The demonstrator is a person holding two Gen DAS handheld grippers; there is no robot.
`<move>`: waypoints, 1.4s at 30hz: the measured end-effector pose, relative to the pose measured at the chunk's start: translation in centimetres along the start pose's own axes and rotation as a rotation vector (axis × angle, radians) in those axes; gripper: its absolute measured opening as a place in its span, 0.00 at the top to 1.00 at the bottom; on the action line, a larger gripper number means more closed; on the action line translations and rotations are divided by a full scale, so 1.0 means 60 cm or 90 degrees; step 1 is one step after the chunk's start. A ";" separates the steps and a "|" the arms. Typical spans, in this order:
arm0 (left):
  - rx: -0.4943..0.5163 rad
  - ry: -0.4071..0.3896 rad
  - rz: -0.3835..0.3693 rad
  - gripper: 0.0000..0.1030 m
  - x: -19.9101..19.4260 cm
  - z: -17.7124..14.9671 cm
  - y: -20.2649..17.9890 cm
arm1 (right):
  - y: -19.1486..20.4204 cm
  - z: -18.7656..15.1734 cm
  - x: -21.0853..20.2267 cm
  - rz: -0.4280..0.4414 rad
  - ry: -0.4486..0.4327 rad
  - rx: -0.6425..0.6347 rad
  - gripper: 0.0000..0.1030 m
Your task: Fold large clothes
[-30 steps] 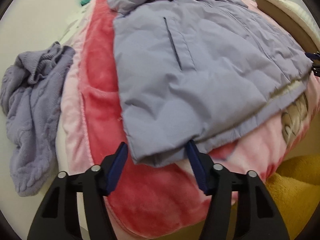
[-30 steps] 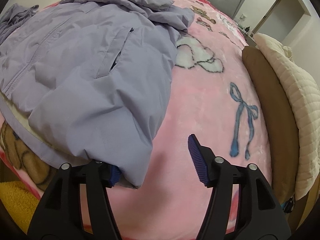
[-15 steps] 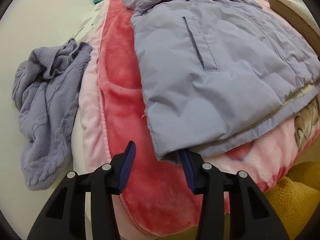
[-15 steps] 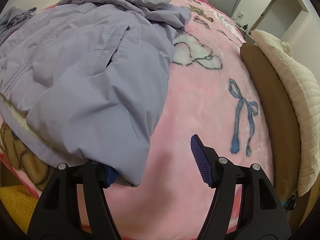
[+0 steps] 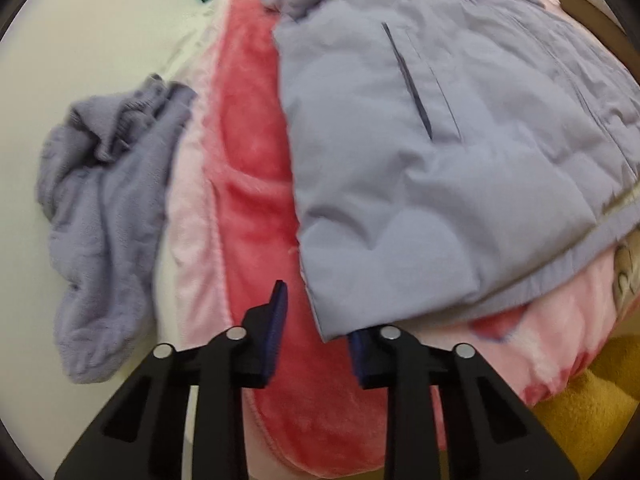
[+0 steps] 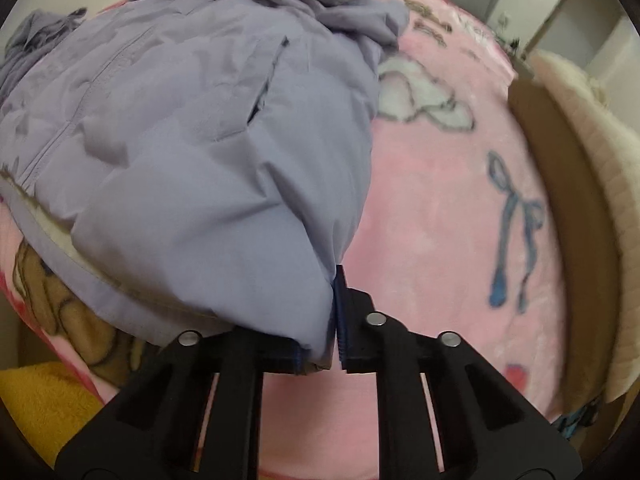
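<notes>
- The right tongs (image 6: 334, 316) are clamped on the near right hem corner of the lilac padded jacket (image 6: 192, 148); the left tongs (image 5: 316, 336) stand apart at the other hem corner, one finger out in the open beside the cloth and the other tucked under the edge, nothing pinched yet.
- The jacket lies spread, front up, on the pink blanket (image 6: 432, 216) that covers the bed, its hem toward the bed's near edge.
- Risk, as I judge it: only one corner is gripped. If the right side lifts before the left tongs bite, the hem will twist and the fold will come out crooked.
- Risk: the left tongs' under finger rests right against the blanket's red plush side (image 5: 248, 184); closing there could catch blanket pile together with the hem and drag the bedding along.
- Risk: the jacket shell looks slick and puffy, and the right grip is on a thin corner, so a quick pull may slide it out.
- Count: one jacket, with one slit pocket seen in each view; one lilac knit sweater (image 5: 100, 216) crumpled beside the blanket; one blanket; two tongs; one cream quilted pillow (image 6: 592, 184) on a brown cushion at the far right.
</notes>
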State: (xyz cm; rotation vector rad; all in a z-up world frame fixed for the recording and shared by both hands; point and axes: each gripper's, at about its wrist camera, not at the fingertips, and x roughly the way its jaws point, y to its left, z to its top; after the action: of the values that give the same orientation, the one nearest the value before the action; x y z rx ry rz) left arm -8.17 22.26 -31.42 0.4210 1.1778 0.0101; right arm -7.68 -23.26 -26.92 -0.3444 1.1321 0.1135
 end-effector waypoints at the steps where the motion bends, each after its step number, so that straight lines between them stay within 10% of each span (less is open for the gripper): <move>1: -0.006 -0.009 0.006 0.79 -0.008 0.003 0.003 | -0.004 0.005 -0.015 -0.007 -0.013 -0.003 0.93; 16: -0.189 0.020 -0.018 0.89 -0.112 -0.016 0.037 | -0.019 -0.003 -0.102 -0.070 0.003 -0.032 0.94; 25: -0.116 0.051 -0.066 0.90 -0.004 -0.033 0.024 | -0.006 -0.039 -0.007 -0.049 0.057 -0.053 0.92; 28: -0.070 0.014 -0.083 0.89 -0.020 -0.048 0.011 | -0.010 -0.051 -0.020 -0.009 0.032 -0.026 0.73; 33: -0.047 0.003 -0.096 0.51 -0.040 -0.072 -0.003 | -0.019 -0.069 -0.032 -0.006 0.016 -0.016 0.59; 42: -0.025 -0.033 -0.084 0.52 -0.017 -0.048 -0.028 | -0.020 -0.057 -0.007 -0.022 0.009 0.012 0.52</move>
State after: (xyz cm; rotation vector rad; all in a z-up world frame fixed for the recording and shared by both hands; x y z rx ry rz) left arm -11.46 21.41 -31.97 0.3063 1.1503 -0.0905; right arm -10.49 -25.44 -27.59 -0.3478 1.1402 0.0705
